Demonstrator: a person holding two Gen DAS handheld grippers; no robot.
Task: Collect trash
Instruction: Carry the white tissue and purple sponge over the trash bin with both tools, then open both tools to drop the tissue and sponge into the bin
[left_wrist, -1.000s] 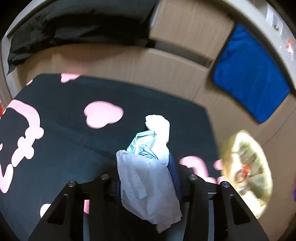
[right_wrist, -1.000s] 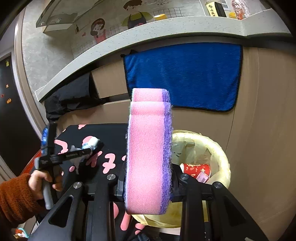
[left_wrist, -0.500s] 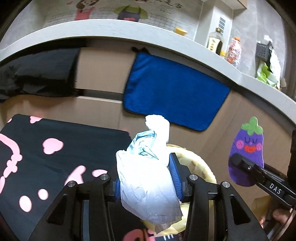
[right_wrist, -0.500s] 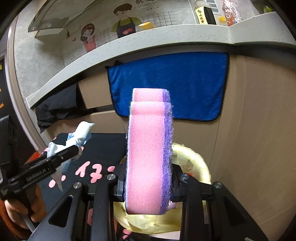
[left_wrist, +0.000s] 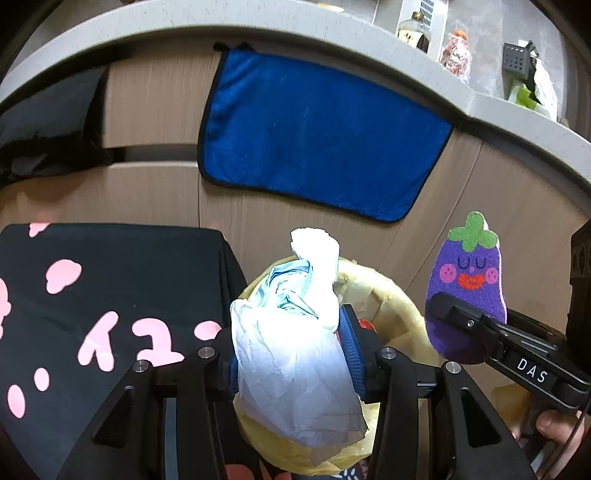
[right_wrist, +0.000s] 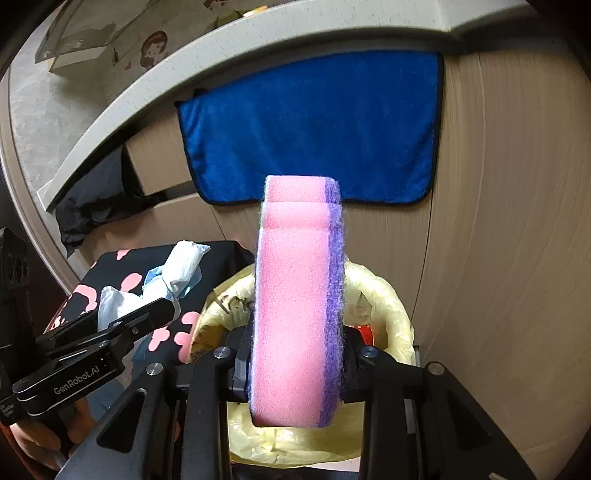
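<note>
Two grippers: both loaded, both held above the bin.
Left gripper (left_wrist: 291, 354): blue-padded jaws pinch a crumpled wad of white and pale-blue tissue (left_wrist: 295, 332); the wad stands up past the fingertips and hangs down below them.
Right gripper (right_wrist: 297, 354): jaws pressed on the flat sides of an eggplant sponge (right_wrist: 297, 295), pink foam with a purple scouring layer, standing on edge between the pads.
Same sponge, left view: its purple face with a green stalk and a smiling mouth (left_wrist: 467, 280) shows at the right, clamped low down.
Tissue position: over the near left part of the bin's opening.
Sponge position: over the bin's middle to right side, beside the tissue, not touching it.
Bin (right_wrist: 388, 295): round, lined with a pale yellow bag; something red lies inside.
Left of bin: black cloth with pink shapes (left_wrist: 92, 295), close against the rim.
Behind: wood-look panels with a blue towel (left_wrist: 317, 136) hanging below a grey counter edge.
Hand: fingers (left_wrist: 554, 424) on the right gripper's handle, bottom right.
</note>
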